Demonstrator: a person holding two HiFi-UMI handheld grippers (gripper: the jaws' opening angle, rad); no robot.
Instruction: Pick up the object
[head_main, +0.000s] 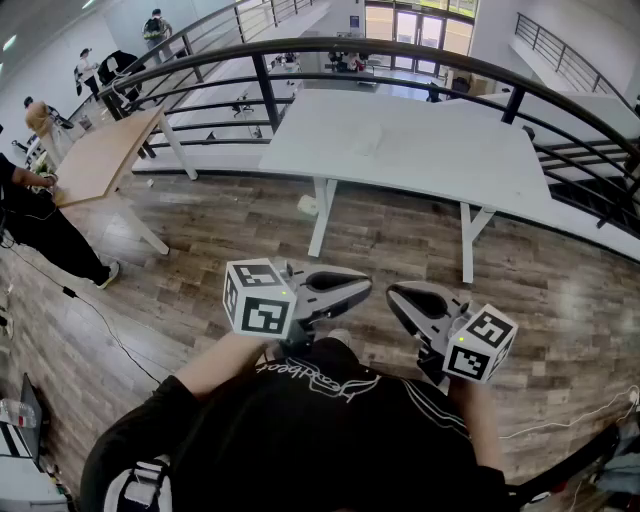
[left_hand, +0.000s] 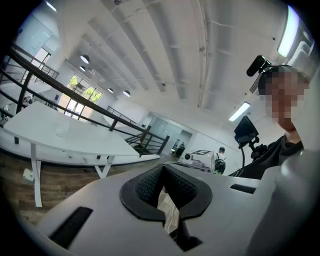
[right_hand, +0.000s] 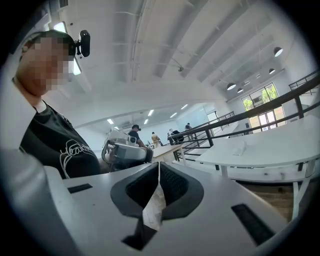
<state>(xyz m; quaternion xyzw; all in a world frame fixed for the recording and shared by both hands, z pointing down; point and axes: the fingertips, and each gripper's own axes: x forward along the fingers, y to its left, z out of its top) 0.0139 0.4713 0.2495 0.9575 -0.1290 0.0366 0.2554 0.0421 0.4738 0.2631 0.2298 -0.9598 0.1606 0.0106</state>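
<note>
White object (head_main: 365, 141) lies mid-top of white table (head_main: 470, 165), well apart from both grippers. Likely light, soft, perhaps crumpled: pinch raised edge. Left gripper (head_main: 362, 286) clenched, empty; right gripper (head_main: 396, 296) likewise, short of table.

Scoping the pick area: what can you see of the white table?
The white table is long, with a plain matte top and white legs. It stands on the wood floor, on the near side of the black railing. One small pale item lies flat on the top, too small to identify; the rest of the top looks bare. A small white thing sits on the floor by one leg.
</note>
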